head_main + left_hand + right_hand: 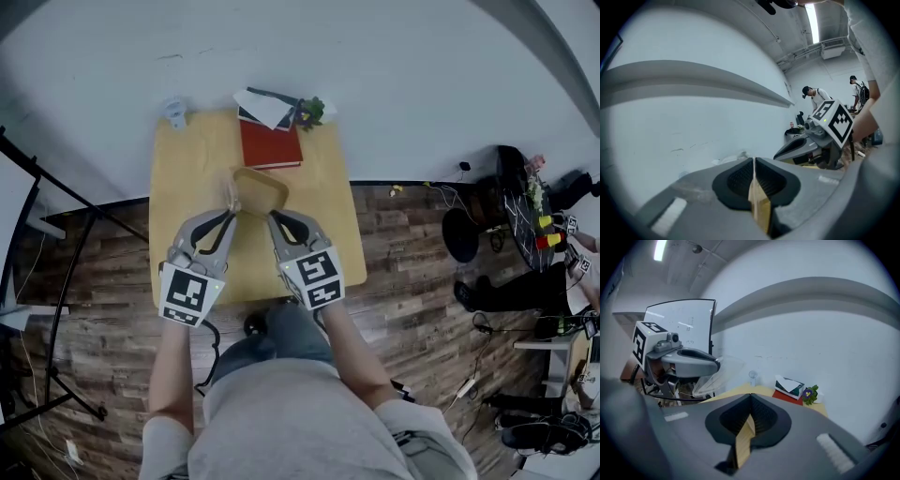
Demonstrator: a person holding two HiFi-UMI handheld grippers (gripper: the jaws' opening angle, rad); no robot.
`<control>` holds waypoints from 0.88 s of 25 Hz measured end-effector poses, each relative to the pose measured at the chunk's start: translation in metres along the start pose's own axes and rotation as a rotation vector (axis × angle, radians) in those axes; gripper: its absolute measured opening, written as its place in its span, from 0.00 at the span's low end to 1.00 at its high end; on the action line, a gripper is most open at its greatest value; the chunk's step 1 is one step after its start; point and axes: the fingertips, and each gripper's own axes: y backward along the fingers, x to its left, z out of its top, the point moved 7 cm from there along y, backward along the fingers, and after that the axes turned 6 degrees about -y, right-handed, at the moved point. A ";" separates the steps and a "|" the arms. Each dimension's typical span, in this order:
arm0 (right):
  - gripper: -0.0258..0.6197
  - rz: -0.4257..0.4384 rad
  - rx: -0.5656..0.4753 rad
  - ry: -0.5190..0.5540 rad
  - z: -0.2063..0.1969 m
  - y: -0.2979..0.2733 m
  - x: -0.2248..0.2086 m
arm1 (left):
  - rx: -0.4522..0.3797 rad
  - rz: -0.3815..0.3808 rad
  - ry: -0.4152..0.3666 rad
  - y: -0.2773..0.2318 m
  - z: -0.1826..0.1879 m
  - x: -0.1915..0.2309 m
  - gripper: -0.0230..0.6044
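Both my left gripper (231,216) and right gripper (273,218) are pinching the brown paper bag (260,190) by its rim at seven and five o'clock, and I'm judging it light, flimsy and tearable.

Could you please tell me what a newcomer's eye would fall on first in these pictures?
The eye goes first to the centre of the head view, where the left gripper and the right gripper each pinch an edge of a brown paper bag over the wooden table. Behind it, at the table's far edge by the wall, lie a red book and a small potted plant.
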 end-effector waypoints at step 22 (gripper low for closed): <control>0.04 -0.028 -0.194 -0.020 0.064 0.077 -0.020 | -0.160 0.203 0.043 0.032 0.080 -0.011 0.08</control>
